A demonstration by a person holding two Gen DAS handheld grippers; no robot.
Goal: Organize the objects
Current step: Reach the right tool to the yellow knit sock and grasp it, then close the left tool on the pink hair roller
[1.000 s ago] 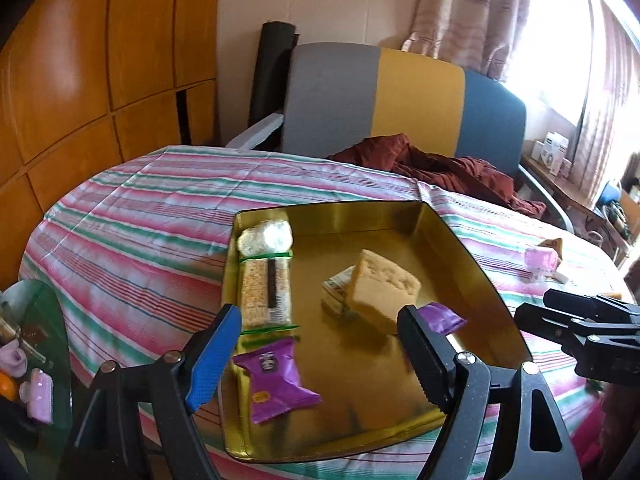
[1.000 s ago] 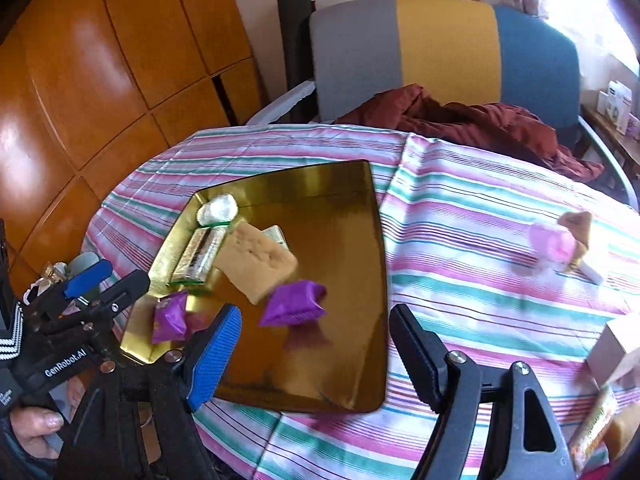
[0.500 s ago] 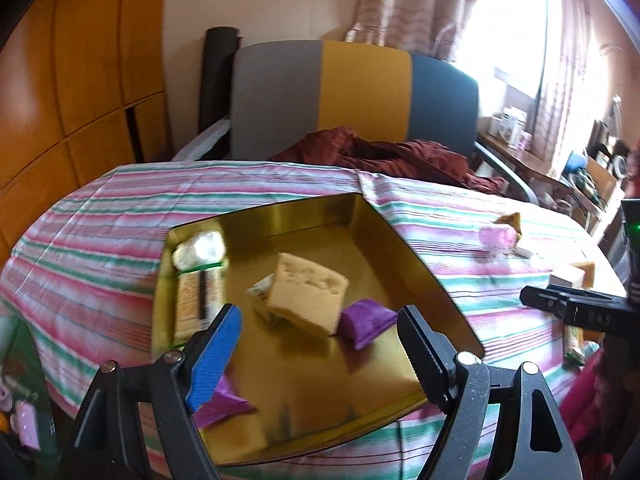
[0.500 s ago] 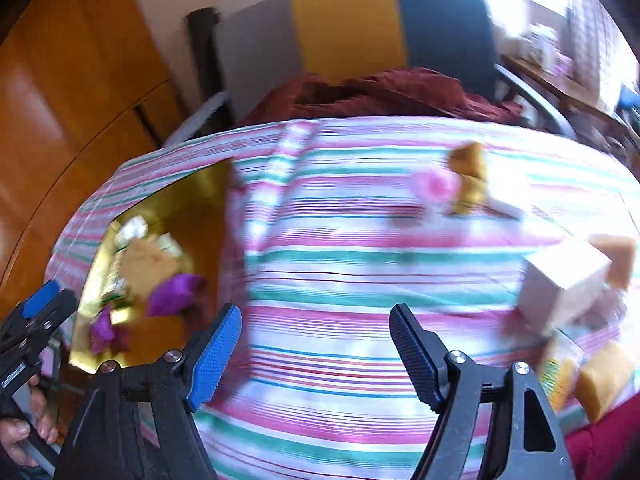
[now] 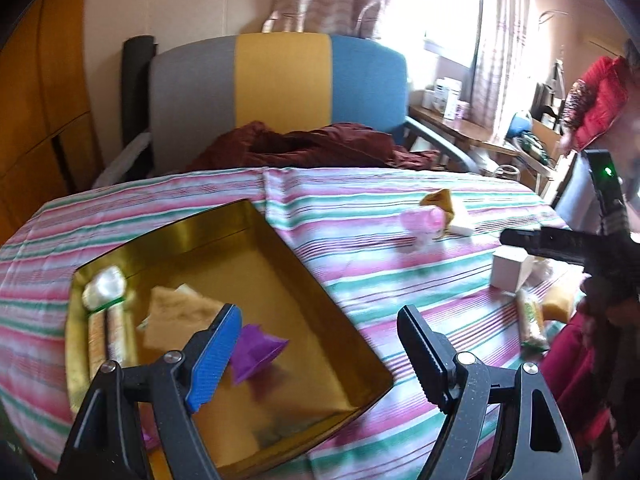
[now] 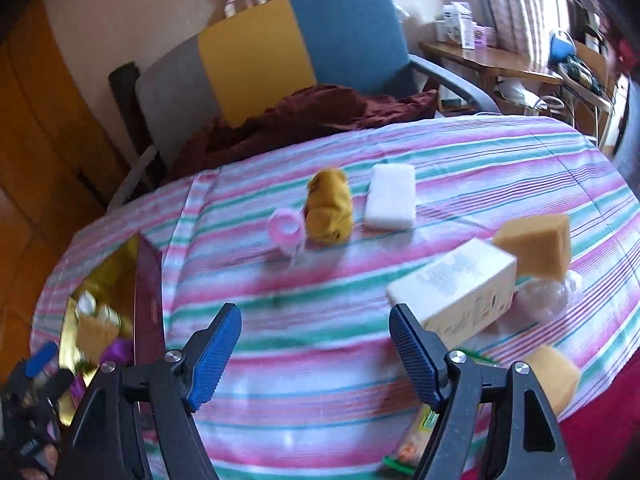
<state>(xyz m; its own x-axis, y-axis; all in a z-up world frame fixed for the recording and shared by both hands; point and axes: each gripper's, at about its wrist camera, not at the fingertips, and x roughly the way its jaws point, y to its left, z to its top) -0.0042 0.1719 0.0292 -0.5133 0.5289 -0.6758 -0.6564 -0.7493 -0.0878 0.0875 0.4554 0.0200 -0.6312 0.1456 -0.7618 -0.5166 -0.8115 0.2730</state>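
While both tools hovered above the striped cloth:
Left gripper (image 5: 320, 344): jaws spread, holding nothing.
Right gripper (image 6: 316, 344): jaws spread, holding nothing.
Gold tray (image 5: 280, 236): at nine o'clock, containing snacks.
White box (image 6: 456, 288): at two o'clock.

The right tongs (image 6: 316, 350) gape empty above the striped surface (image 6: 460, 160). Ahead lie a pink ring (image 6: 285, 227), yellow toy (image 6: 329, 209), white block (image 6: 391, 199), carton (image 6: 456, 289) and sponge (image 6: 536, 245).

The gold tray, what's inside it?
The gold tray holds a tan sponge, a purple packet, wrapped biscuits and a white packet; the left gripper hides its near corner.
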